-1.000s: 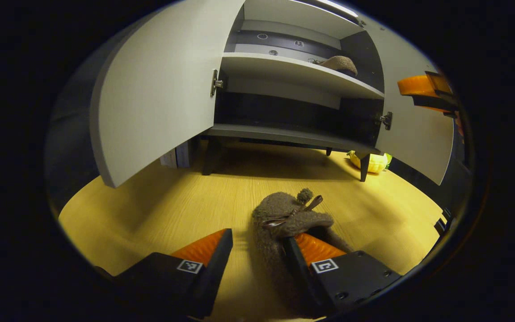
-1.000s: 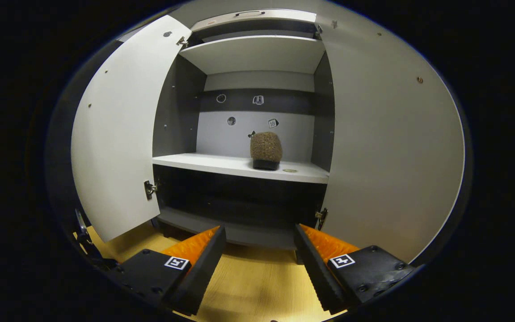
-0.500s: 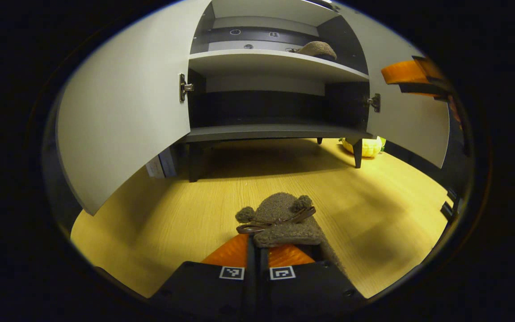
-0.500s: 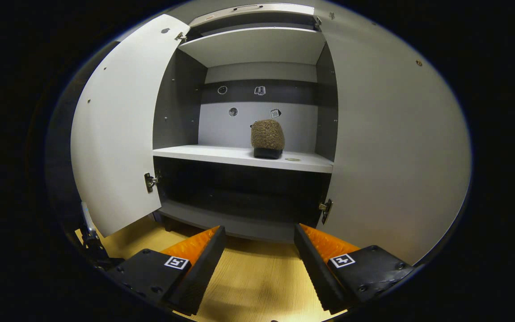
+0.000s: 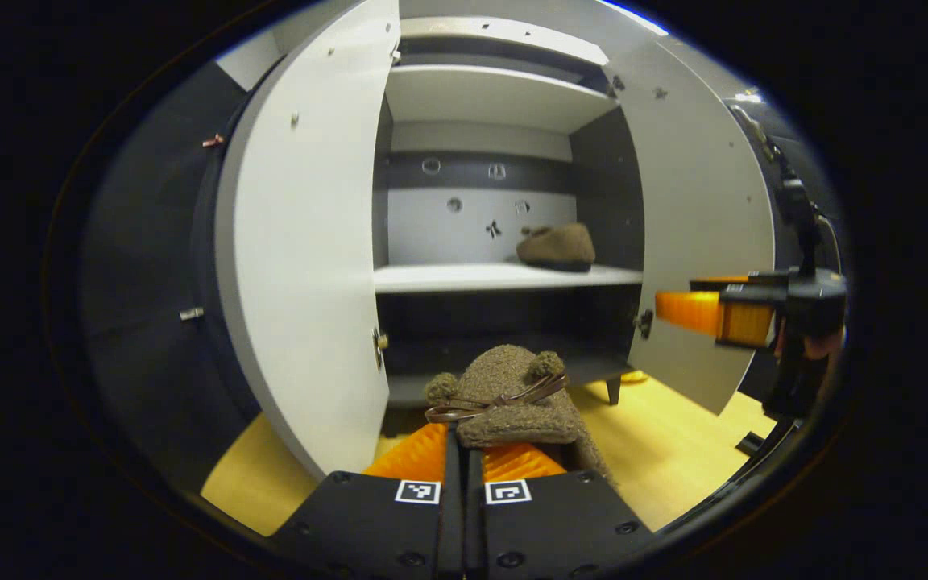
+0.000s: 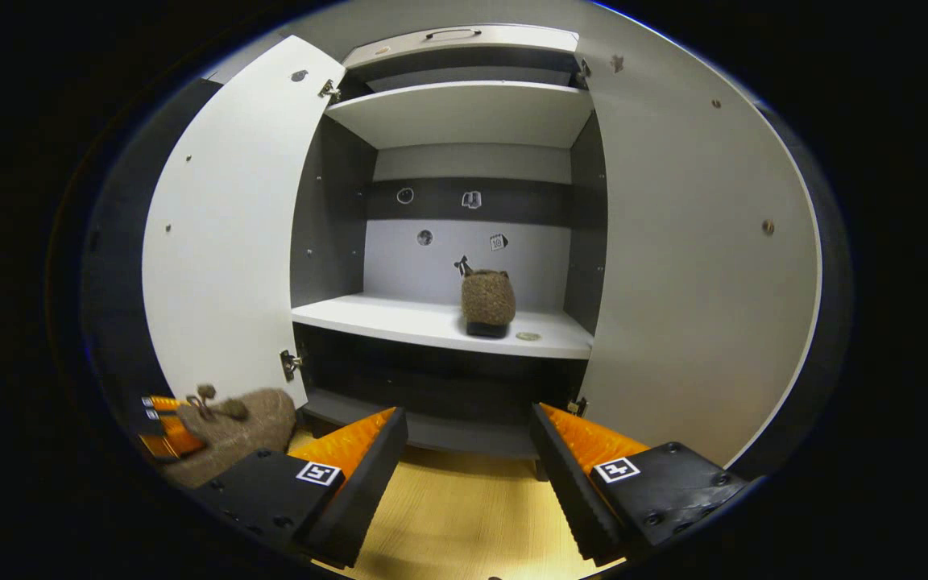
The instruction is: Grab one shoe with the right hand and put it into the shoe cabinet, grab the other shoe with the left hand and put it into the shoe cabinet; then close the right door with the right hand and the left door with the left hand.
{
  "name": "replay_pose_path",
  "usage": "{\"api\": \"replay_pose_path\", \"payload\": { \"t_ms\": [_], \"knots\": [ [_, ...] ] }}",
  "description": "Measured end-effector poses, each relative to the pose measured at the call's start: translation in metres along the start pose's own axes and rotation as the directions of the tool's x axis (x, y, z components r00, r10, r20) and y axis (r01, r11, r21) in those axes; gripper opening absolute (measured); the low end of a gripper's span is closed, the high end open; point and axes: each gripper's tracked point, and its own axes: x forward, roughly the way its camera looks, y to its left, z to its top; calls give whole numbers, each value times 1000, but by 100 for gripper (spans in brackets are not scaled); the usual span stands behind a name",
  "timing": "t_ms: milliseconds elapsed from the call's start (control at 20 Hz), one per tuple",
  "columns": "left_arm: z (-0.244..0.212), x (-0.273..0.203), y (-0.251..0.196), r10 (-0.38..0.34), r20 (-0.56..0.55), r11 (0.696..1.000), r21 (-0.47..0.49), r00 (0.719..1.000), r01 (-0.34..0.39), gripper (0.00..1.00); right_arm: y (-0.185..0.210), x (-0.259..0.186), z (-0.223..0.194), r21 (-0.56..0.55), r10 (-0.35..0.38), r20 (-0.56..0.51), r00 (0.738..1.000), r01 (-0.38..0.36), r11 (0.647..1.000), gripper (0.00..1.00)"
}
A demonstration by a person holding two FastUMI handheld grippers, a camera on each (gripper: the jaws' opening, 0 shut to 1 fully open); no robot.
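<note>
Two fuzzy brown shoes mark the scene at the open shoe cabinet (image 6: 464,113): one shoe (image 6: 487,301) sits on the middle shelf (image 6: 399,318) toward the cabinet's right side, while the other shoe (image 5: 512,399) is lifted off the wooden floor (image 6: 448,515) in front of the cabinet, pinched in the closed fingers of the left gripper (image 5: 464,451). Before the cabinet, the right gripper (image 6: 468,451) hangs with its fingers spread wide and empty, between the left door (image 6: 230,242) and right door (image 6: 698,266), both swung open.
</note>
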Motion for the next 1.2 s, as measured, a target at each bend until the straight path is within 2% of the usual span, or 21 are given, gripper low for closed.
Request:
{"api": "replay_pose_path", "payload": {
  "t_ms": [150, 350, 550, 650, 800, 1000, 1200],
  "knots": [
    [67, -3, 9, 21, 76, 1000, 12, 997, -22, 6, 7, -2, 18, 1, 21, 10, 1000, -21, 1000, 98],
    [139, 30, 14, 82, 183, 996, 5, 980, -84, 6, 23, -1, 29, -52, 101, 7, 995, -100, 994, 98],
    [189, 84, 8, 121, 227, 992, -3, 966, -123, 6, 41, 5, 42, 1, 257, 21, 966, -257, 966, 98],
    [209, 117, 8, 133, 238, 991, -5, 962, -136, 6, 40, 10, 41, 6, 303, 22, 953, -303, 953, 98],
    [226, 166, 9, 134, 226, 991, -9, 965, -136, 6, 35, 18, 35, 7, 353, 13, 936, -353, 936, 98],
    [229, 231, 15, 112, 158, 994, -11, 981, -112, 6, 29, 26, 35, 30, 382, 12, 924, -383, 923, 98],
    [219, 295, 21, 81, 75, 994, -74, 994, -75, 6, 36, 38, 40, 51, 421, 17, 907, -421, 906, 98]
  ]
}}
